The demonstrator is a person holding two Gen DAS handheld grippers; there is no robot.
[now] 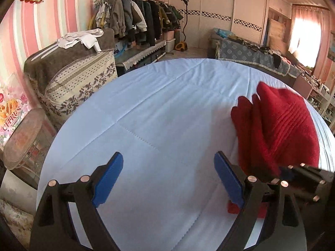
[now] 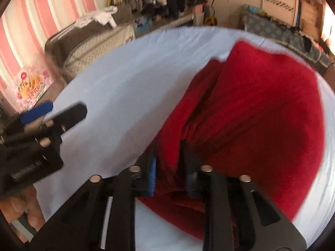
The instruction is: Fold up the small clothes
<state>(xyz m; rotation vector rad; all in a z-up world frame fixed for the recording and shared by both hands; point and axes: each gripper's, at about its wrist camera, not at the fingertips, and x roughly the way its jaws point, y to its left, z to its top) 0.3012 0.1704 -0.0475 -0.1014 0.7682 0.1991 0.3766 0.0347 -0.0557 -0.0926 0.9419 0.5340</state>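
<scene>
Right tongs on red garment

the right wrist view is motion-blurred; the red garment hides the right gripper pads' tips, and its near edge is cut off below.

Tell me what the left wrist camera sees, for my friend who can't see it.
The left hand-held gripper is open over a light blue sheet, holding nothing. To its right, the right hand-held gripper lifts a red knitted garment. A clothes rack stands behind.
</scene>
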